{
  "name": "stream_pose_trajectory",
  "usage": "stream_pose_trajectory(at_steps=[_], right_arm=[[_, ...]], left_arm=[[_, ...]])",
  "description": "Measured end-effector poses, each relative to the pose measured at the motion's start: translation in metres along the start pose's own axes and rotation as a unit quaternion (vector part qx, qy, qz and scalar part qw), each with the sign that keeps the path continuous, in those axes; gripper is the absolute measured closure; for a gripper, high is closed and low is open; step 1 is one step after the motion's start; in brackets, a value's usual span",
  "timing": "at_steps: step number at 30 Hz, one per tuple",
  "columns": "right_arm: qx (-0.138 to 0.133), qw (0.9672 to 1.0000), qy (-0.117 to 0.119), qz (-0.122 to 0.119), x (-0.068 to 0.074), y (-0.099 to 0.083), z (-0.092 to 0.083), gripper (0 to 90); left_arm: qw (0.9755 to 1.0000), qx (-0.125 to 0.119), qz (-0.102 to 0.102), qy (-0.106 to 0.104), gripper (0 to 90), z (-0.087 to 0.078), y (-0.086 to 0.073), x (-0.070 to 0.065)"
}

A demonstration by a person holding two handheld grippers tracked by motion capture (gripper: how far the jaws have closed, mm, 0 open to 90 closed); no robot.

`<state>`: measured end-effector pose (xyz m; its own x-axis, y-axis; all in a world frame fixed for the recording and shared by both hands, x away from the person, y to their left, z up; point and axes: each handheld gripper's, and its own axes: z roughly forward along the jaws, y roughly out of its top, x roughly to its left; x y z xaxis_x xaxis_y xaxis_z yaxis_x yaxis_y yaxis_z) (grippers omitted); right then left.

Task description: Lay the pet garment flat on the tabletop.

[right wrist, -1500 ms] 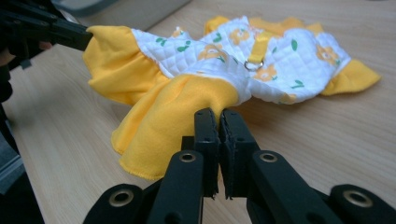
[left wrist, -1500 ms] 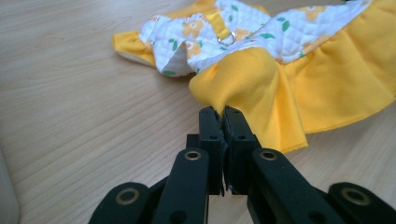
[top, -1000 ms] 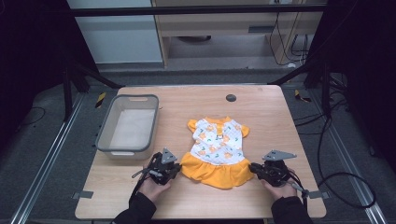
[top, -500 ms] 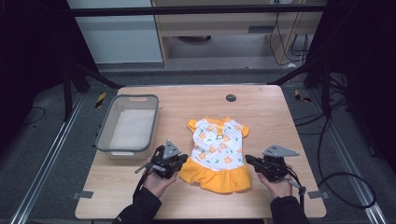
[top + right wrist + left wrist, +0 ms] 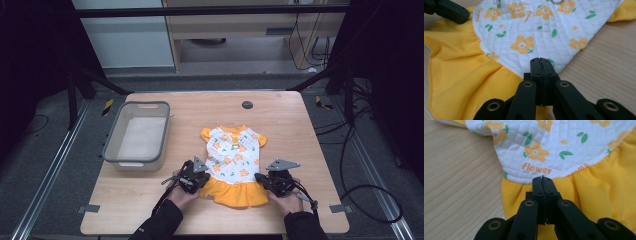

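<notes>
A light wooden table (image 5: pixel 300 120) stands on a dark floor, with pale cabinets beyond it. A small dress (image 5: pixel 232 162) with a white flowered top and yellow skirt lies flat near the table's front edge, a grey bin (image 5: pixel 112 150) well to its left. Both forearms come in from the front edge, hands low at the skirt's two sides. The left gripper (image 5: pixel 542 178) has its jaws pressed together over the seam at the dress's left waist; the right gripper (image 5: pixel 539 60) is likewise fully closed at the dress's right waist. Whether either pinches cloth I cannot tell
</notes>
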<state>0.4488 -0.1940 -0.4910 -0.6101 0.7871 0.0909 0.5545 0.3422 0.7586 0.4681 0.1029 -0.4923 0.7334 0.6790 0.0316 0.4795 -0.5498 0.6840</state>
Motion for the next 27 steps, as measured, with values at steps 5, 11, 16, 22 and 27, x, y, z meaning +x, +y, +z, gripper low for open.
stream_pose_trajectory(at_steps=[5,11,16,22,27], right_arm=[[0.011,0.9999,-0.01,-0.003,-0.002,0.0,0.006,89.9],[0.016,0.9996,-0.022,-0.003,-0.008,0.003,0.014,89.8],[0.019,0.9995,-0.026,-0.002,-0.011,0.005,0.017,89.7],[-0.006,0.9996,-0.026,-0.004,-0.012,0.01,0.011,88.9],[-0.035,0.9983,-0.046,0.003,-0.024,0.024,0.016,89.4]], left_arm=[[1.0,0.002,-0.004,-0.007,89.9,-0.003,-0.003,-0.004],[0.9999,0.002,-0.011,-0.007,89.8,-0.004,-0.004,-0.01],[0.9999,-0.002,-0.01,-0.01,89.7,-0.005,-0.006,-0.011],[0.9991,-0.038,-0.018,0.008,84.9,-0.015,0.01,0.004],[0.9972,-0.066,-0.026,0.023,84.9,-0.009,0.038,0.022]])
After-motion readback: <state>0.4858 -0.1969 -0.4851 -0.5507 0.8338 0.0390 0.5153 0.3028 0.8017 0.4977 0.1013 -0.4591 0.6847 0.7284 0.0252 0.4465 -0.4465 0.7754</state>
